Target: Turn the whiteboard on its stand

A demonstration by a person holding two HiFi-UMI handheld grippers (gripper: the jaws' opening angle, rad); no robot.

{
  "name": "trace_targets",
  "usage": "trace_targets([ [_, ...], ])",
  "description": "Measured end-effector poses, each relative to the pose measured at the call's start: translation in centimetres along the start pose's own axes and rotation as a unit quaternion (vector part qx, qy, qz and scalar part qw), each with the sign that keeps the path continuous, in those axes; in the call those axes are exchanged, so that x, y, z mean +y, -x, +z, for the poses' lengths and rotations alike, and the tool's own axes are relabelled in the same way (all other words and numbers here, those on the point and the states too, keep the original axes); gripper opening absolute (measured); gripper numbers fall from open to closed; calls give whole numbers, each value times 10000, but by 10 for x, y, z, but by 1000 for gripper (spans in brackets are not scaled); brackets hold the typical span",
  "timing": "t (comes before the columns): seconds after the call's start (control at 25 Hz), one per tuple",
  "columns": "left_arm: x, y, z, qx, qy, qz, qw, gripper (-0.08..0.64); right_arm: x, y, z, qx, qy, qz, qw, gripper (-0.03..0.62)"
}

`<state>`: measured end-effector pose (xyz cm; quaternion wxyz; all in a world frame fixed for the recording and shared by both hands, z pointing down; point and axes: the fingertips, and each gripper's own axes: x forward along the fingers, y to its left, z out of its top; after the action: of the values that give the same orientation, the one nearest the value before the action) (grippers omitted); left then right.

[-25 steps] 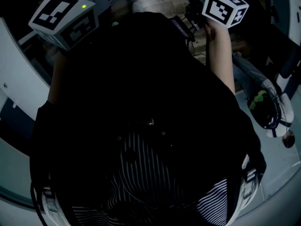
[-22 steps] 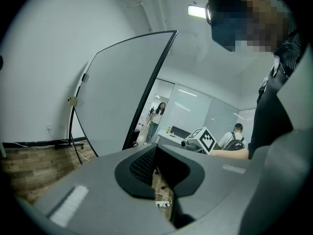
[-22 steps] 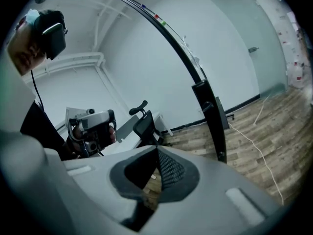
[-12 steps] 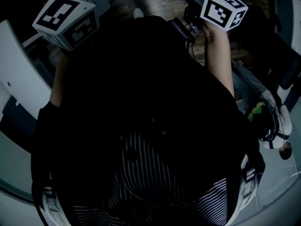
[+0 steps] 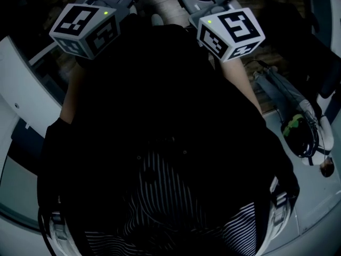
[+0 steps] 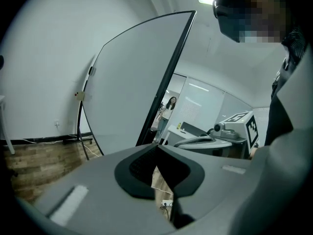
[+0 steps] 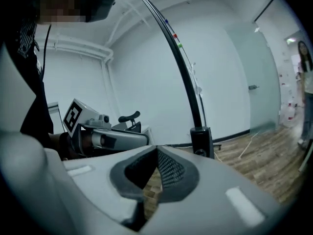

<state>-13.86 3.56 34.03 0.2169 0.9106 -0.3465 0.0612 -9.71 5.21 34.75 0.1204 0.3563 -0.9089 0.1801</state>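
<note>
The whiteboard (image 6: 132, 87) stands close ahead in the left gripper view, its white face slanting away and its black frame edge (image 6: 172, 72) nearest. In the right gripper view I see it edge-on as a thin dark bar (image 7: 178, 67) rising from a black clamp (image 7: 201, 140) on the stand. My left gripper (image 6: 157, 150) is shut on nothing, short of the board. The right gripper (image 7: 156, 152) is also shut and empty, just in front of the clamp. Both marker cubes (image 5: 85, 28) (image 5: 230, 33) sit high in the head view, above my dark torso.
A wood-plank floor (image 6: 39, 165) runs under the stand's black legs (image 6: 83, 141). A person (image 6: 168, 109) stands far off beside a desk (image 6: 193, 131). Another person (image 7: 305, 82) is at the right edge near a glass door (image 7: 254, 87).
In the head view both cubes have shifted; the right cube came left and closer to the left one. The floor and surroundings swung past, so my body has turned.
</note>
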Motion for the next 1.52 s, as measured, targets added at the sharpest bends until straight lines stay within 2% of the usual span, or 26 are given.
trace_targets([
  [0.16,8,-24,21,-2,-150,-297,9994,-3,-8,-11,23,-114,48,-199,9997,1],
  [0.28,0,-27,27,-39,-369,-486,9981,-5,-4,-10,33,-291,95,-423,9986,1],
  [0.48,-9,-28,34,-75,-476,-760,9959,-5,-4,-3,43,-438,254,-817,9954,0],
  [0.72,42,-46,82,69,-777,-1158,9902,-4,-31,-48,95,-599,128,-1309,9895,0],
  [0.92,26,-66,83,122,-1238,-1367,9828,-5,-51,-28,109,-831,141,-1761,9808,0],
  [1.12,11,-83,88,186,-1133,-1791,9771,-5,-77,-10,116,-857,-55,-2153,9728,0],
  [1.24,-3,-102,87,240,-992,-1981,9749,-5,-99,9,111,-905,-415,-2434,9648,0],
  [1.52,-3,-122,101,220,-854,-2071,9743,-4,-128,32,119,-947,-511,-2762,9551,2],
])
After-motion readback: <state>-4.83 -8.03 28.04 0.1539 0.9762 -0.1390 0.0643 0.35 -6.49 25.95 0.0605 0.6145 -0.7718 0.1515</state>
